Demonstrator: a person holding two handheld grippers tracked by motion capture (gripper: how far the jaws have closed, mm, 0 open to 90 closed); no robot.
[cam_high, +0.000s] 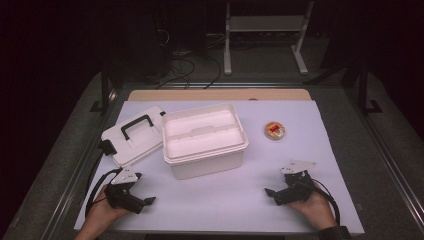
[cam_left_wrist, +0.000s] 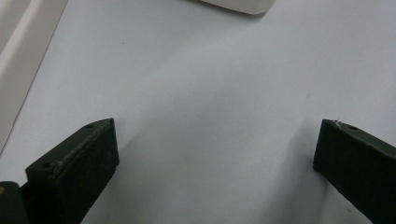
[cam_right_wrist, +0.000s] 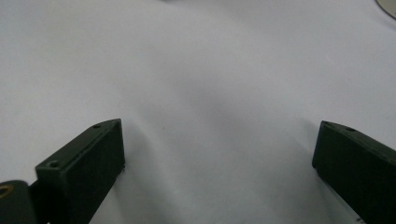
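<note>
A white plastic box (cam_high: 205, 140) stands open at the middle of the white table (cam_high: 235, 200), with a white tray insert inside it. Its lid (cam_high: 134, 135), with a black handle, lies flat against the box's left side. A small round tan tin (cam_high: 274, 130) with a red label sits to the right of the box. My left gripper (cam_high: 146, 201) rests near the front left, open, with bare table between its jaws (cam_left_wrist: 215, 154). At the front right, my right gripper (cam_high: 269, 192) is open too, its jaws wide over bare table (cam_right_wrist: 219, 154).
A wooden strip (cam_high: 220, 94) runs along the table's far edge. Beyond it a white metal frame (cam_high: 265, 30) and cables lie on the dark floor. Metal rails flank both sides of the table. A corner of the box (cam_left_wrist: 243, 5) shows ahead of the left jaws.
</note>
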